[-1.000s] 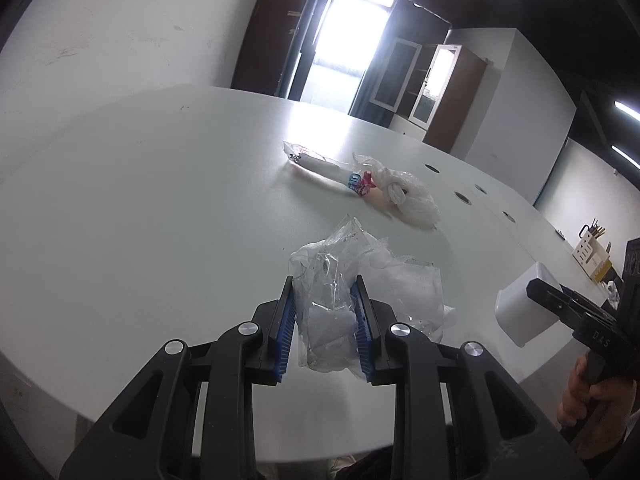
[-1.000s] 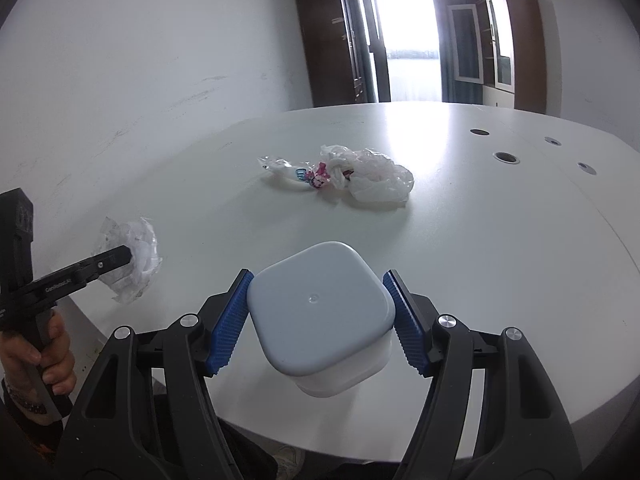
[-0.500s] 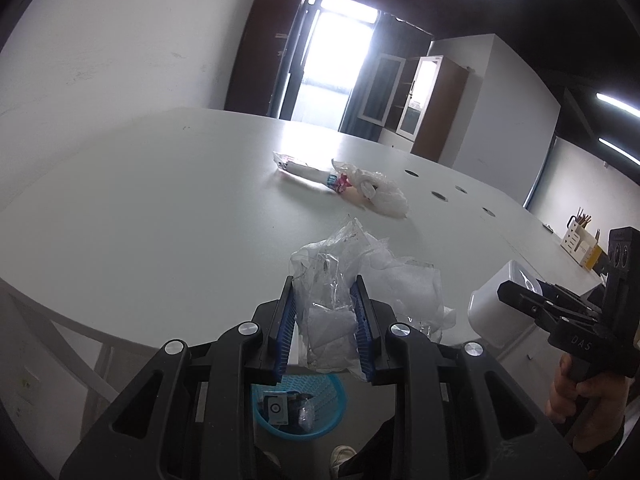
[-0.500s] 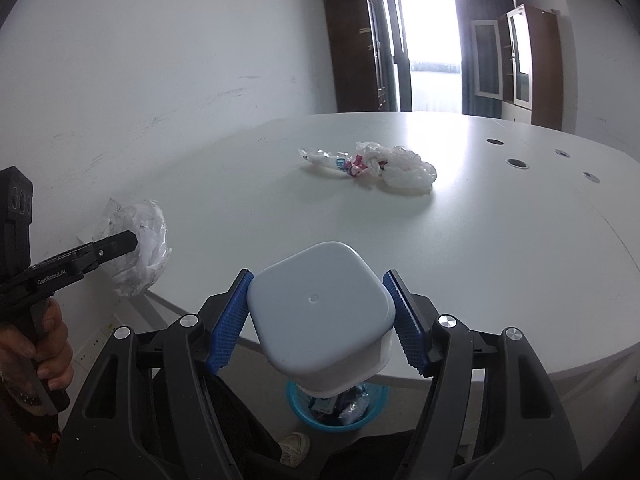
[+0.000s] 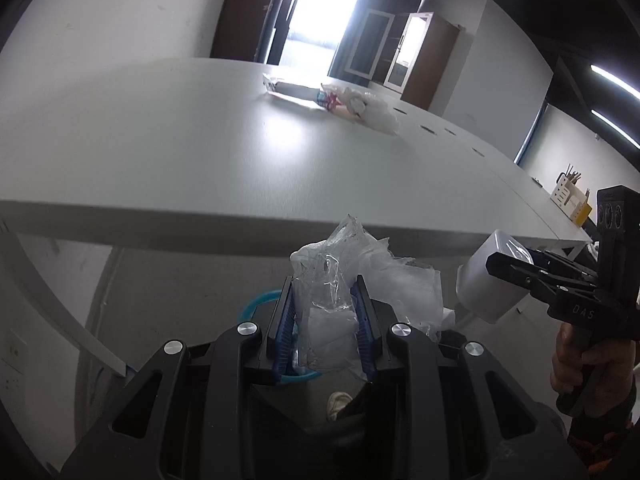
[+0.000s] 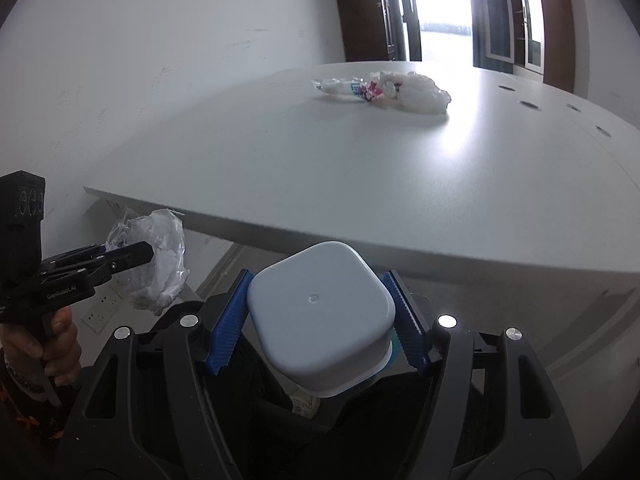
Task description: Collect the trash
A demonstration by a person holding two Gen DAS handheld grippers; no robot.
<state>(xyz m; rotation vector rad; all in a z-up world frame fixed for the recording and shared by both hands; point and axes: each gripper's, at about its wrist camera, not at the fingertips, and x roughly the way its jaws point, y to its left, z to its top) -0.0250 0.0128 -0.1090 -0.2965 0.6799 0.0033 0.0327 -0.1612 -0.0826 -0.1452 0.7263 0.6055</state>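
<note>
Plastic wrapper (image 5: pixel 326 312) between hand-held gripper (image 5: pixel 325 332) pads

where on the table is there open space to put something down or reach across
Most of the white table is bare: the whole near stretch from its front edge up to the wrapper pile, and the strip between the pile and the cable holes on the right. The only crowded spot is the pile itself, at the far middle.

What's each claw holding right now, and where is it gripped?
Left claw pinches the crumpled clear plastic wrap near its lower end; right claw clamps the white plastic tub across opposite side walls.
</note>
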